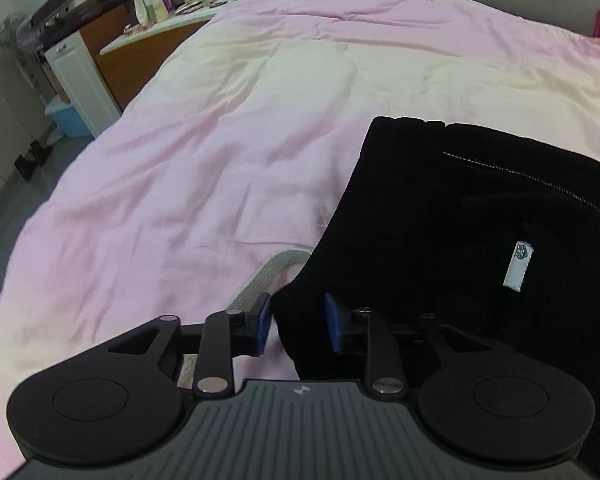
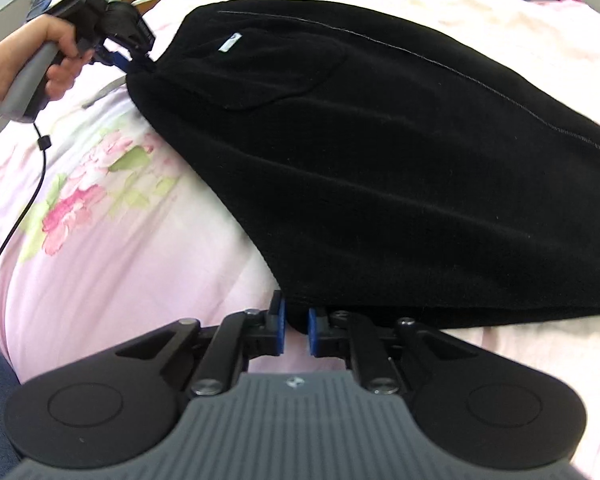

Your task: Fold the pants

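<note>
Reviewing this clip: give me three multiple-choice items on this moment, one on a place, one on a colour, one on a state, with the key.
1. Where do the pants lie?
A. on a bed cover
B. on a chair
C. on the floor

2. What colour is the small label on the pants?
A. red
B. white
C. yellow

3. What is the right gripper doing?
A. hanging open above the bed
B. pinching a cable
C. pinching the pants' edge

Key: A, pink floral bedding lies under them; B, it stands out pale against black fabric; C, black cloth sits between its blue pads.
</note>
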### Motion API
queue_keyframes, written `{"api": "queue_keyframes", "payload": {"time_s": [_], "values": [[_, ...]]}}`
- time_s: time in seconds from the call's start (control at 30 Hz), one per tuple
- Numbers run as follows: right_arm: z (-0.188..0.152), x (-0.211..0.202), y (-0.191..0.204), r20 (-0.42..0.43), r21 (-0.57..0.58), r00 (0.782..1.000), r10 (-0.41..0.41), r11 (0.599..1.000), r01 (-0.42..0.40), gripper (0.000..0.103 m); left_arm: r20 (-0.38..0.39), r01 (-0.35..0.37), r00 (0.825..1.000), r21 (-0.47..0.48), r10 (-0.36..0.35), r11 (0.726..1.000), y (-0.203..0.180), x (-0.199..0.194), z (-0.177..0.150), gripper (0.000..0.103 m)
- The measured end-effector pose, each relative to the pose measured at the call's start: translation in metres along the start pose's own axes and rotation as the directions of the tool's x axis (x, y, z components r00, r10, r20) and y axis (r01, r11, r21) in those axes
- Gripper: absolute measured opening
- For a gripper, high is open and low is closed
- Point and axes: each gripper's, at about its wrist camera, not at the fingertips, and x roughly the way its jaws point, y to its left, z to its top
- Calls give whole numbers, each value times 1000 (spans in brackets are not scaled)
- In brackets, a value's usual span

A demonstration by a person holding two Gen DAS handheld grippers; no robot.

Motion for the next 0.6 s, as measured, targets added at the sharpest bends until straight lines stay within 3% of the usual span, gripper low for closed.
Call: {"api": "queue_keyframes", "payload": {"time_s": [0.17, 0.23, 0.3, 0.37, 0.47, 0.6], "values": [[-8, -21, -11, -17, 78, 999, 34, 996, -33, 7, 35, -66, 997, 45, 64, 997, 6, -46, -2, 41], [-17, -33, -17, -13, 115, 999, 41, 993, -40, 8, 64, -51, 997, 53, 48, 997, 2, -71, -7, 41], [-27, -50, -27, 25, 149, 999, 23, 988, -26, 11, 88, 14, 996, 59, -20, 998, -6, -96, -14, 41], [-35, -66, -43, 59, 211, 998, 4, 977, -16, 24, 83, 105, 990, 69, -111, 992, -23, -118, -21, 41], [-43, -97, -85, 106, 304, 993, -51, 952, 16, 25, 73, 232, 968, 120, -241, 965, -62, -143, -37, 41], [-65, -145, -164, 148, 443, 978, -149, 894, 69, 26, 58, 306, 944, 214, -325, 928, -126, -164, -58, 41]]}}
